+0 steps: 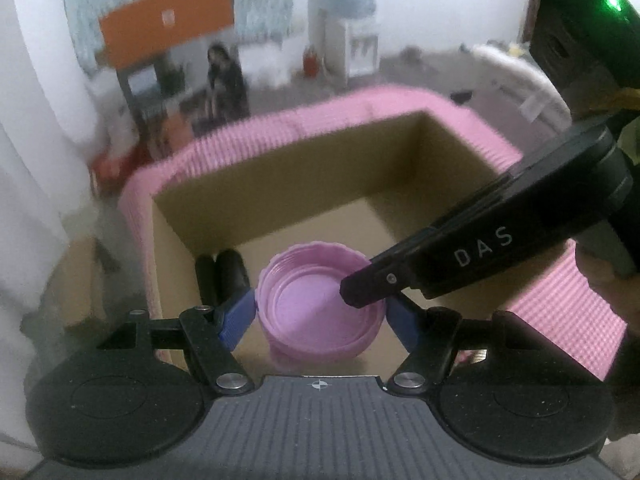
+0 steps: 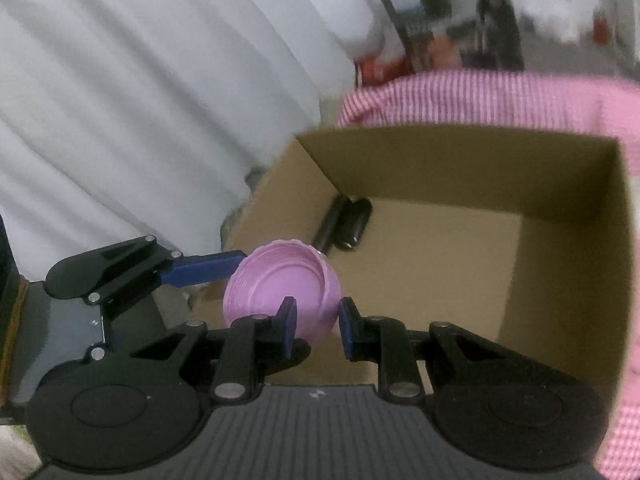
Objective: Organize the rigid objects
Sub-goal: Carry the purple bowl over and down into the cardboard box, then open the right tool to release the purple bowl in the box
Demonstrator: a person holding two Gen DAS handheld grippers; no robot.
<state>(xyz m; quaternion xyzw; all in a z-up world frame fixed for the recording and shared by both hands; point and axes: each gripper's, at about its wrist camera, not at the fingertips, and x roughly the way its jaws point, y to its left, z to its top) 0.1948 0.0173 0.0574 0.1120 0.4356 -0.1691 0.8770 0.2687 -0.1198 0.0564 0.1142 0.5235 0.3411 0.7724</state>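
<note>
Both wrist views. A pink lid (image 1: 320, 312) is carried, hollow side up, over the open cardboard box (image 1: 280, 184). The left gripper (image 1: 320, 312) clamps it across its full width, one blue finger (image 1: 236, 316) on each side of the rim. The right gripper (image 2: 316, 324) has its fingers nearly closed on the lid's wall at the near edge, one finger (image 2: 288, 328) inside the hollow and the other outside. In the left view the right gripper's black fingers reach into the lid from the right.

Inside the box, two black cylinders (image 2: 344, 226) lie side by side against the left wall; the rest of its brown floor is bare. The box stands on a ribbed pink mat (image 1: 560, 304) that shows around its far and right sides.

Room, blurred: white curtain (image 2: 140, 100) at left, an orange panel (image 1: 168, 24), a water dispenser (image 1: 348, 40), and a seated person (image 1: 224, 76) in the background.
</note>
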